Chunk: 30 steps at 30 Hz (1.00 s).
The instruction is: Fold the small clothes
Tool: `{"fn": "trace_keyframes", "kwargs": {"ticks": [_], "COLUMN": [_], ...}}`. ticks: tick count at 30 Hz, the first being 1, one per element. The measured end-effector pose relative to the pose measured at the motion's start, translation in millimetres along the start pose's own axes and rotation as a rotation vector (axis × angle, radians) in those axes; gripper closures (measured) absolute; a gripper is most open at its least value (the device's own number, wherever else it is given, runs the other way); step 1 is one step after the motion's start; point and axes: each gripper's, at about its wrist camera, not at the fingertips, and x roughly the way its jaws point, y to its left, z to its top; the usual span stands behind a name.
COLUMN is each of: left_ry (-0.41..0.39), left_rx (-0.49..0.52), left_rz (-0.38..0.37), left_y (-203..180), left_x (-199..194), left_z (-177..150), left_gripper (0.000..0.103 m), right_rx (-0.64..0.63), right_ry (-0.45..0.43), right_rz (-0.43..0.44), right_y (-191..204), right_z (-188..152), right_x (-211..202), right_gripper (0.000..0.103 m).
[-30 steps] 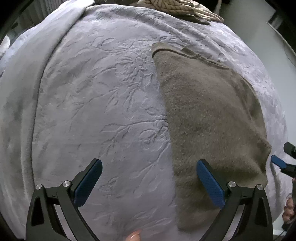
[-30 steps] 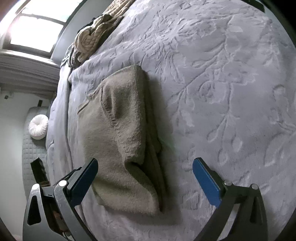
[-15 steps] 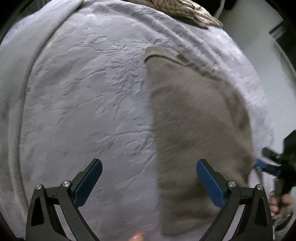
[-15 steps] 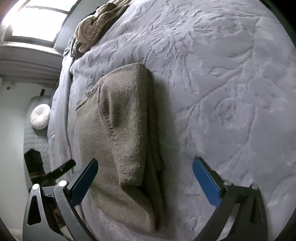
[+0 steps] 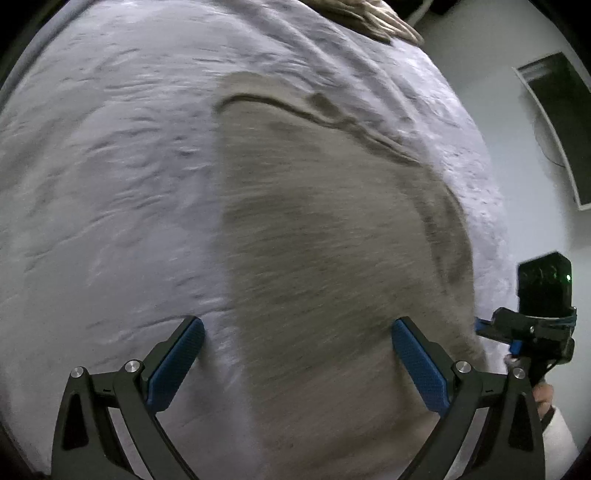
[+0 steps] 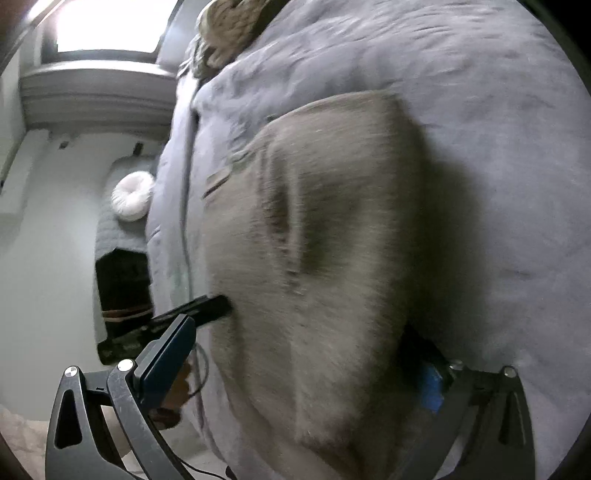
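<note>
A taupe fuzzy garment [image 5: 325, 236], folded lengthwise, lies on the pale grey embossed bedspread [image 5: 110, 166]. My left gripper [image 5: 297, 330] is open low over the garment's near end; its right finger is over the cloth and its left finger over the bedspread. In the right wrist view the garment [image 6: 332, 240] fills the middle, with a raised fold along its centre. My right gripper [image 6: 306, 354] is open and straddles the garment's near end, and the cloth partly hides its right finger. The other gripper [image 6: 207, 310] touches the garment's left edge. Both views are motion-blurred.
A beige knitted throw [image 5: 373, 22] lies at the far end of the bed. The bed edge drops off beside the garment toward a pale wall with a dark frame [image 5: 561, 129]. A white round cushion [image 6: 133, 195] and a bright window [image 6: 107, 26] lie beyond the bed.
Both grippers have moved forward and lower onto the garment's near end, which now lies between their open fingers. The garment itself has not moved.
</note>
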Motion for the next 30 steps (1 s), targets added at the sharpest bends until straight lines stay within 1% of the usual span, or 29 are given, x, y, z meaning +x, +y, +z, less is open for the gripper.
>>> {"fn": "trace_keyframes", "kwargs": {"ticks": [3,6,8,9,10,11,12,13,15,16,18,20,23,25,27,30], "left_ry": [0.013,0.017,0.013,0.013,0.011,0.005,-0.003,-0.013,-0.032,-0.039,-0.048,-0.054,-0.062,-0.069,-0.079,-0.092], "left_rx": [0.027,0.032,0.025,0.027,0.032,0.038,0.042,0.046,0.045,0.043,0.041,0.044,0.041,0.045,0.058,0.070], "left_rz": [-0.021,-0.010,-0.016,-0.018,-0.017,-0.016,-0.016,-0.016,-0.024,-0.035,-0.053,-0.071,-0.109,-0.123,-0.131,-0.123], "left_y": [-13.8,-17.1,-16.9,-17.4,-18.1,-14.5,-14.7,-13.6,-11.3,-10.2,-7.8,-6.8,-5.3,-5.0,-4.9,-2.7], "left_x": [14.3,25.9,27.6,27.3,26.2,20.0,17.3,13.2,5.4,1.1,-6.1,-15.0,-31.7,-43.5,-57.2,-78.8], "left_z": [2.5,1.3,1.6,2.1,1.7,-0.9,-2.3,-4.4,-6.5,-7.7,-9.7,-9.9,-13.7,-16.5,-21.7,-31.4], "left_gripper": [0.001,0.001,0.001,0.001,0.001,0.004,0.010,0.013,0.027,0.030,0.043,0.048,0.049,0.049,0.049,0.049], "right_rx": [0.027,0.076,0.118,0.132,0.143,0.151,0.152,0.149,0.132,0.128,0.123,0.128,0.107,0.117,0.129,0.141], "right_ry": [0.005,-0.016,-0.021,-0.017,-0.012,-0.011,-0.021,-0.032,-0.056,-0.064,-0.082,-0.092,-0.089,-0.082,-0.072,-0.054], "right_rz": [-0.005,0.015,-0.006,-0.030,-0.061,-0.076,-0.057,-0.037,0.012,0.031,0.090,0.147,0.150,0.155,0.173,0.205], "right_y": [-6.0,-8.7,-10.1,-11.4,-12.4,-13.3,-13.2,-11.9,-2.3,2.1,14.8,25.0,47.8,56.8,67.0,80.8], "right_z": [3.6,5.4,5.5,5.6,5.4,3.9,2.5,1.0,-3.4,-4.4,-8.5,-12.1,-20.1,-26.8,-35.1,-51.5], "right_x": [9.0,7.5,8.0,8.2,9.0,9.2,7.2,4.5,-0.7,-1.4,-5.4,-8.5,-5.6,0.0,8.1,18.5], "right_gripper": [0.000,0.000,0.006,0.024,0.052,0.062,0.065,0.068,0.069,0.069,0.069,0.070,0.070,0.070,0.070,0.070]}}
